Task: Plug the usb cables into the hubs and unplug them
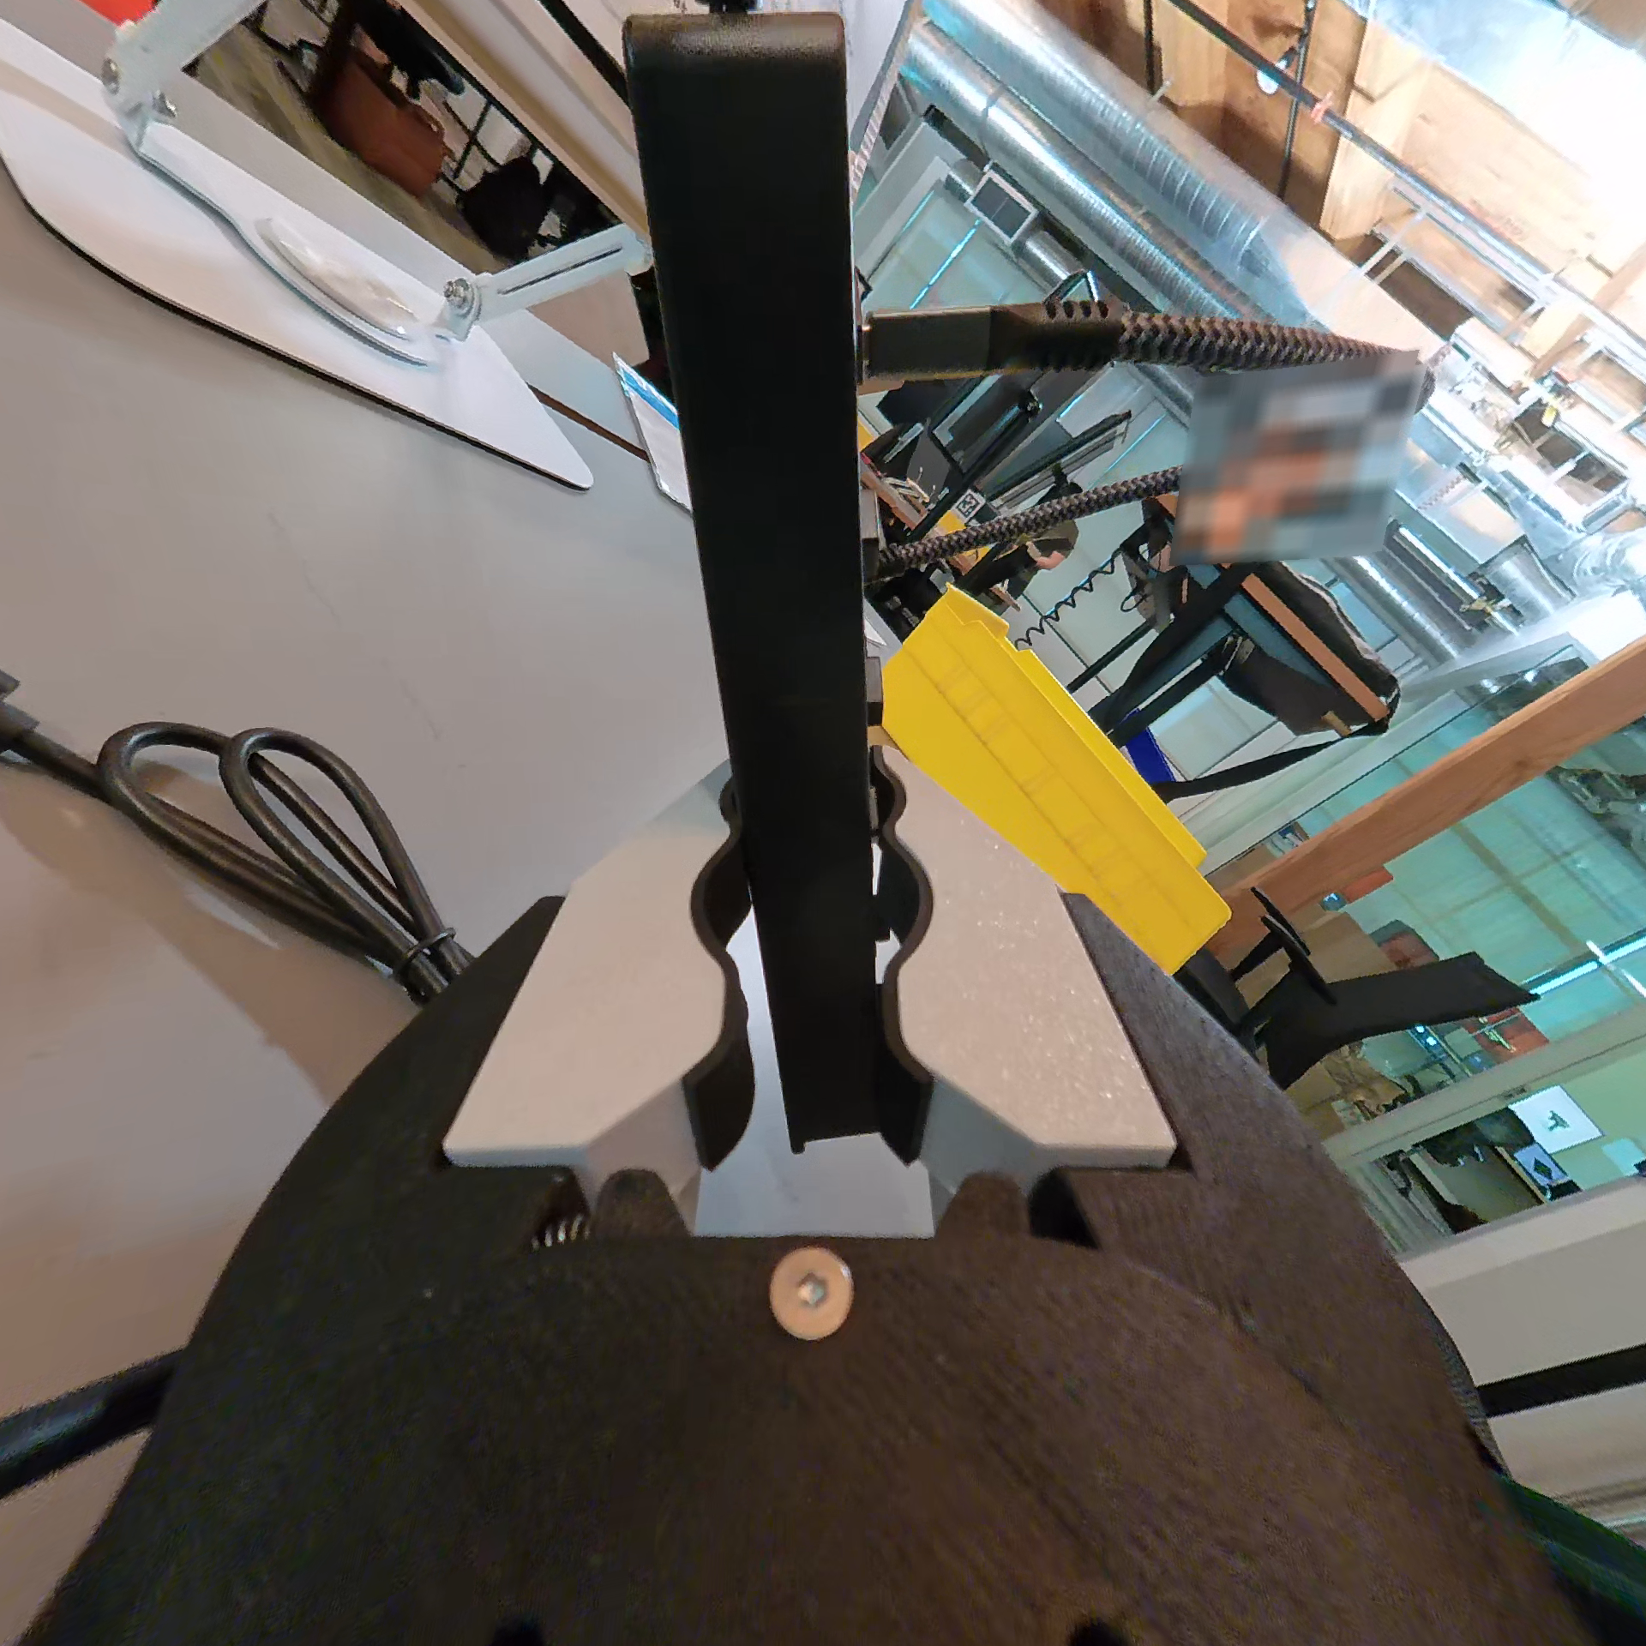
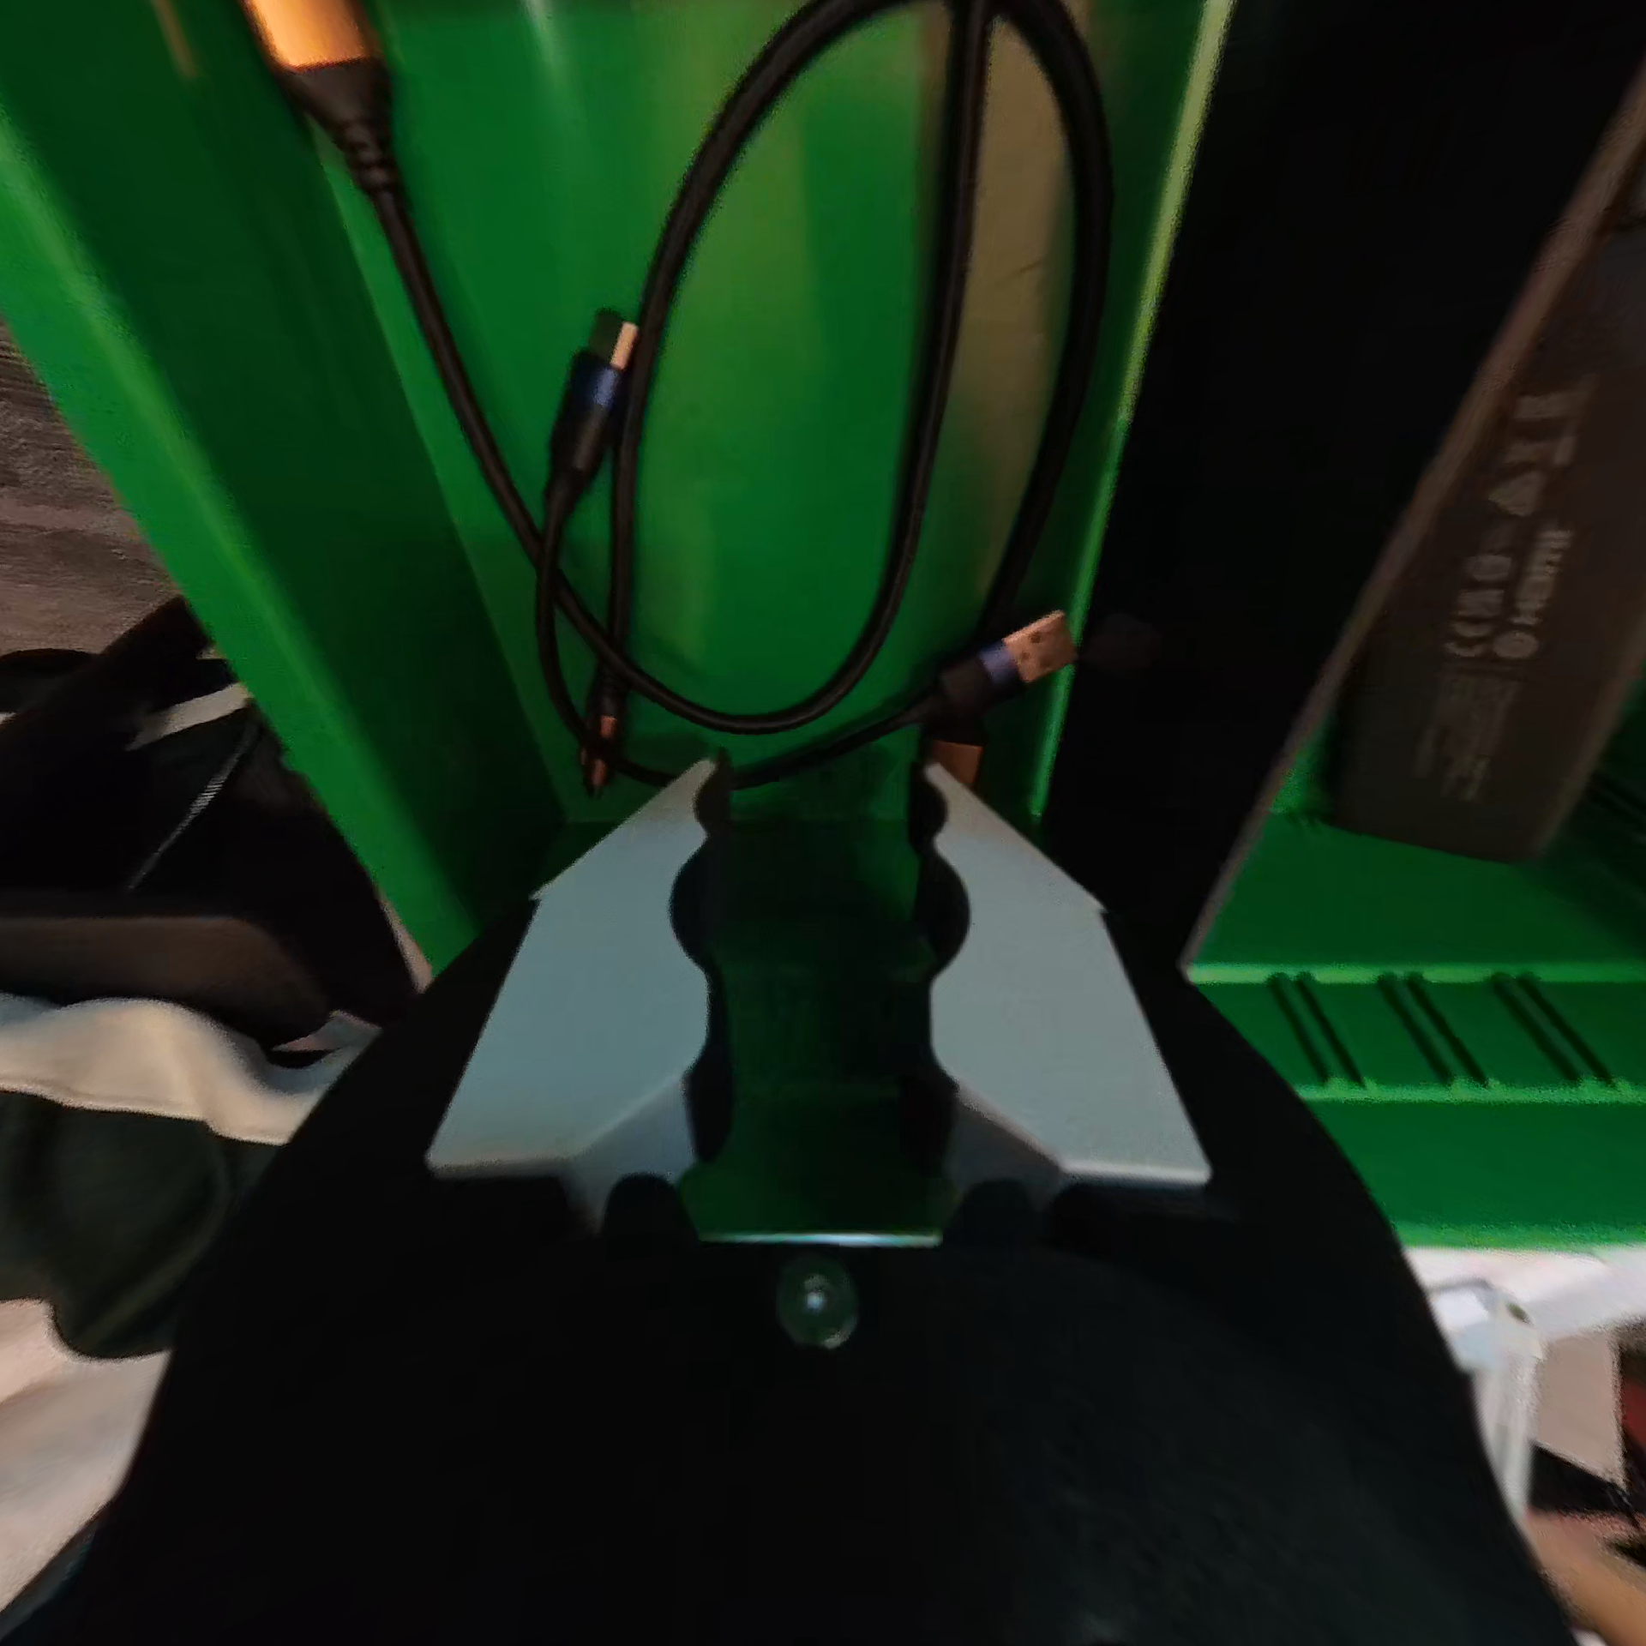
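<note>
My left gripper point(image 1: 806, 784) is shut on a long black USB hub point(image 1: 748, 445) and holds it on end above the grey table. A grey braided cable's plug point(image 1: 980, 343) sits in the hub's right side, and a second braided cable point(image 1: 1024, 525) meets that side lower down. My right gripper point(image 2: 819, 775) is open and empty, pointing into a green bin point(image 2: 784, 445). A looped black cable point(image 2: 1024, 356) lies in the bin, with a flat metal plug point(image 2: 1033, 646) just beyond my right fingertip and a smaller plug point(image 2: 606, 356) farther in. This view is blurred.
A coiled black cable point(image 1: 294, 837) lies on the table point(image 1: 267, 579) at left, with a white stand base point(image 1: 294, 294) behind it. A yellow bin point(image 1: 1024, 766) is to the hub's right. A dark box point(image 2: 1470, 579) leans in a second green bin point(image 2: 1425, 1024). An orange-tipped plug point(image 2: 312, 36) is at top left.
</note>
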